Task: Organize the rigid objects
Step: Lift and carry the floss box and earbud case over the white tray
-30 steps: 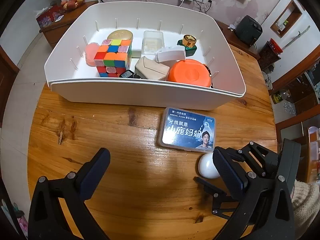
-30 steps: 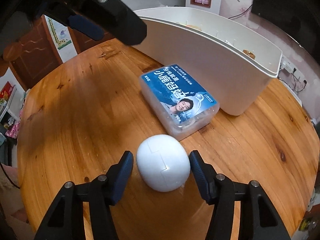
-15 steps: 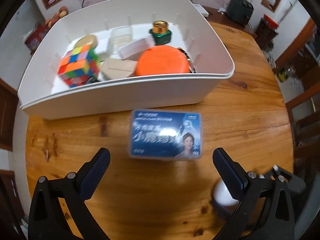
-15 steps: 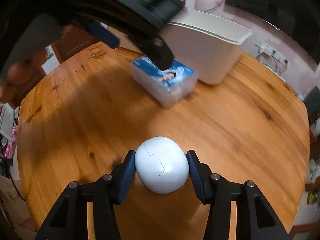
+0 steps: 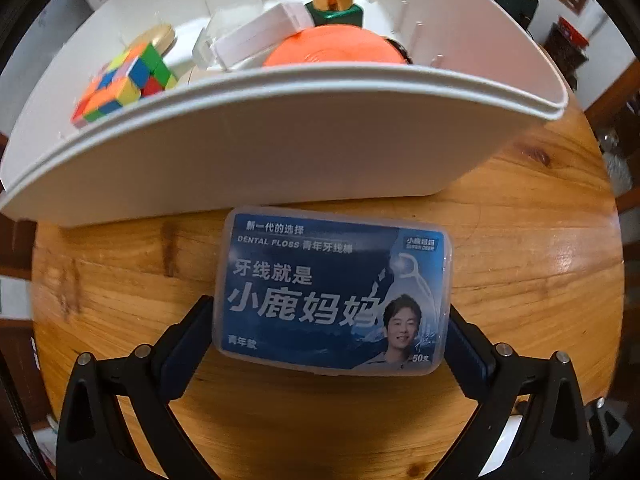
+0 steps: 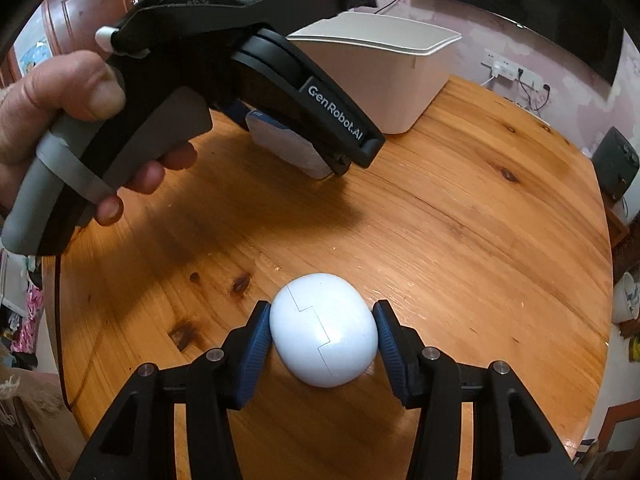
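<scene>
A blue-labelled clear dental floss box [image 5: 332, 296] lies flat on the round wooden table [image 5: 520, 280], just in front of the white bin [image 5: 280, 92]. My left gripper [image 5: 326, 320] points down over it, jaws wide, one pad beside each short end; I see no squeeze. In the right wrist view a white egg-shaped case [image 6: 324, 336] sits low over the table with my right gripper [image 6: 323, 320] shut on it, a blue pad on each side. That view also shows the left gripper's body [image 6: 280, 76], held by a hand [image 6: 60, 92], hiding most of the floss box [image 6: 288, 148].
The bin [image 6: 384, 76] holds a colour cube [image 5: 124, 80], an orange round lid [image 5: 336, 46], a green bottle with a gold cap [image 5: 334, 4], a white box [image 5: 260, 30] and more. Bare wood surrounds the egg. Furniture stands past the table edge.
My left gripper came forward and down until its fingers straddle the floss box. The right pads closed in from a small gap onto the egg, and that gripper rolled.
</scene>
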`<state>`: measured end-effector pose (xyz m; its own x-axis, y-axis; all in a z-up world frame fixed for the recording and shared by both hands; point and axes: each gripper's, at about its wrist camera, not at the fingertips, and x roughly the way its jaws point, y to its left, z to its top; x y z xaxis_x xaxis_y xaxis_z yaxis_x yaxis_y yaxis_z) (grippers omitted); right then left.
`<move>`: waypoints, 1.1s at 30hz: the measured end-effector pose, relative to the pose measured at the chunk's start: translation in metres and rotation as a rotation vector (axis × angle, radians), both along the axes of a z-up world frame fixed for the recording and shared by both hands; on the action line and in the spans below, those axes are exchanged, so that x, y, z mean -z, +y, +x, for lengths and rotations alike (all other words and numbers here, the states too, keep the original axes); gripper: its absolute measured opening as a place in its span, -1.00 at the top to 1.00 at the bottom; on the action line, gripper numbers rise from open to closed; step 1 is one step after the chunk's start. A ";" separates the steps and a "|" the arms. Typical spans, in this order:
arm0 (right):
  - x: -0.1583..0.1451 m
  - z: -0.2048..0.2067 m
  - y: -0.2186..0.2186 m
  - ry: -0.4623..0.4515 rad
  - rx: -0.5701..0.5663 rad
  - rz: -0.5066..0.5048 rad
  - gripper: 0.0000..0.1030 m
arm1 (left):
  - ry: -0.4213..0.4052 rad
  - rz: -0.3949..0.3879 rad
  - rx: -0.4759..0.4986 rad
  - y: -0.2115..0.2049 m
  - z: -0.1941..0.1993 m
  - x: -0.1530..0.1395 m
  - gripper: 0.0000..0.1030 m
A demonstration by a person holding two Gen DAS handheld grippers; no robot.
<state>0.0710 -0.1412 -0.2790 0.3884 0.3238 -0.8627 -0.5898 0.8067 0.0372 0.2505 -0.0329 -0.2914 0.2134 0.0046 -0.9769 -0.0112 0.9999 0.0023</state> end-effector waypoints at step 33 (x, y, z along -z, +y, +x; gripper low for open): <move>-0.161 0.034 0.022 -0.261 0.070 0.125 -0.01 | -0.272 0.029 0.053 0.103 -0.008 -0.241 -0.82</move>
<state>0.1047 -0.1194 -0.1182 0.6170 0.3857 -0.6859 -0.5356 0.8444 -0.0071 0.2423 0.0703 -0.0504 0.4683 0.0137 -0.8835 0.0368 0.9987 0.0350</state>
